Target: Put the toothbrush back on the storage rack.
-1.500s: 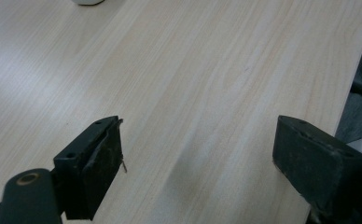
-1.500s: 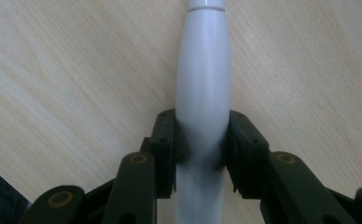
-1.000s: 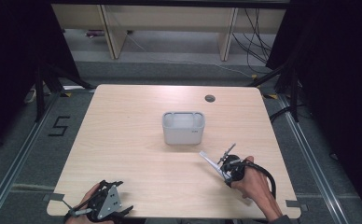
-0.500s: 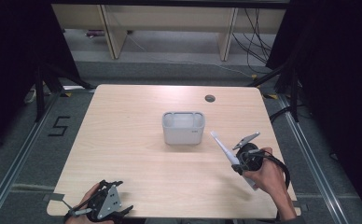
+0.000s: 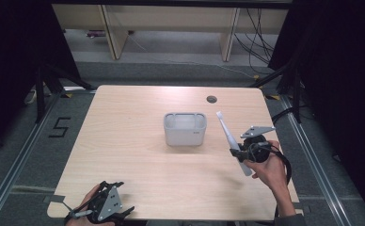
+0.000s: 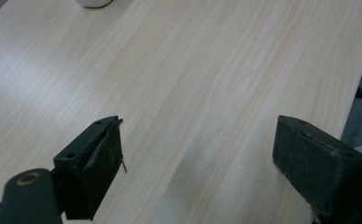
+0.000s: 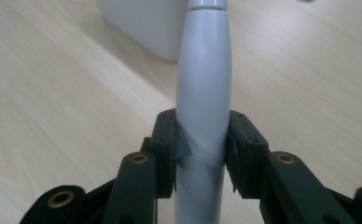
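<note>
High view shows the right gripper at the right side of the table, its jaws clamped on a long white toothbrush that slants up and away from the hand, its slim head end pointing toward the far side and hanging in the air just right of the small white holder box. Right gripper view gives the grip closely: the two black pads press the thick, rounded handle from both sides, low on its length, with the narrower neck running on past the top edge toward the box. Smooth, glossy plastic like this probably weighs very little and stays stiff, yet the round section looks slippery and likely to twist or slide between flat pads, so the wide part of the handle seems the right place to hold, as now, rather than the thin neck, which would pivot more easily. With so much length ahead of the jaws, the tip will likely swing wide with any small turn of the wrist. Near the table's near left corner, the left gripper rests with its jaws standing wide apart over bare wood, holding nothing.
</note>
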